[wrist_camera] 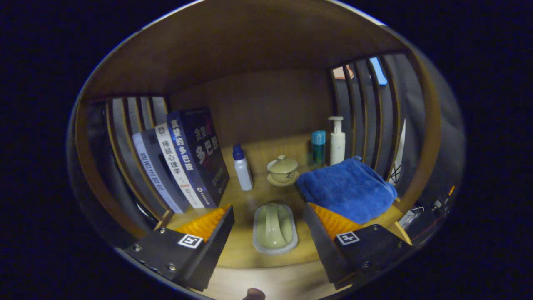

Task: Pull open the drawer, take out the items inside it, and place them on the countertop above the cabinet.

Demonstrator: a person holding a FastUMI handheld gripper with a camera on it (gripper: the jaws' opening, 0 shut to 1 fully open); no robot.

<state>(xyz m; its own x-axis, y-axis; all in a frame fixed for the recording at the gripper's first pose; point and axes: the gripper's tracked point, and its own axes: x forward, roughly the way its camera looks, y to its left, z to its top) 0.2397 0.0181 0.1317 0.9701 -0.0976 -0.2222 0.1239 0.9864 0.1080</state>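
From the gripper view, the tongs [268,233] stand spread wide and empty, with a pale green dish [275,227] lying between them on the wooden tabletop [241,250]. It looks set down, a placing step about finished; next would be backing off toward the drawer. Beyond sit a lidded teacup [282,169], blue towel [347,188], white bottle [242,168], leaning books [183,160], under a slatted wooden shelf frame.

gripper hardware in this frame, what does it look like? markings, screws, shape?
The gripper has two blocky, wedge-shaped fingers whose inner faces carry ribbed pads. Each finger's flat top plate bears a square black-and-white fiducial tag and small screws. No cables are visible on it.
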